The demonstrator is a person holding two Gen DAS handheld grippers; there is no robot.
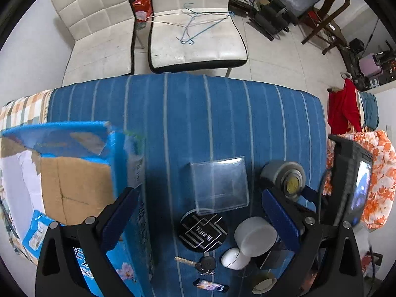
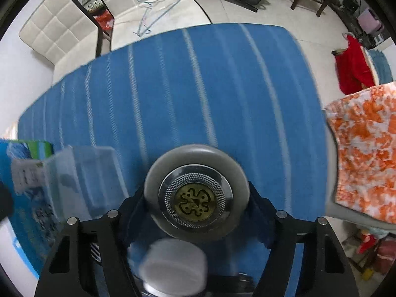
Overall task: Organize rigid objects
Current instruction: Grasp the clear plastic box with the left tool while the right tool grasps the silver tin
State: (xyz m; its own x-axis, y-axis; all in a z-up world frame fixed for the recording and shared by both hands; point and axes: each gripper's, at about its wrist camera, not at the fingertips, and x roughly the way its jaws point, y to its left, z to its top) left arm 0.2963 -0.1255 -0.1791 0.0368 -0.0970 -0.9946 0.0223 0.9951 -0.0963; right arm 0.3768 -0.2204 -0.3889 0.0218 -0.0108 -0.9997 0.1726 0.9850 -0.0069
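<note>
1. Open blue-printed cardboard box (image 1: 74, 180) at left of the left wrist frame, on the blue striped cloth-covered table (image 1: 188, 113).
2. Clear square plastic case (image 1: 219, 184) at centre; round black patterned disc (image 1: 203, 231) just below.
3. Grey round metal-capped wheel (image 2: 196, 193) at lower centre of right wrist frame, between gripper fingers.
4. Two white padded chairs (image 1: 195, 32) behind table, at top.

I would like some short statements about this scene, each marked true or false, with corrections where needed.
1. The right hand-held gripper holds a grey round tin with a brass emblem. True.
2. The left hand-held gripper is shut on the keys. False: it is open, and the keys lie on the cloth.
3. The cardboard box stands left of the clear plastic case. True.
4. The tablecloth is red. False: blue with pale stripes.
5. Wire hangers lie on a chair. True.
</note>
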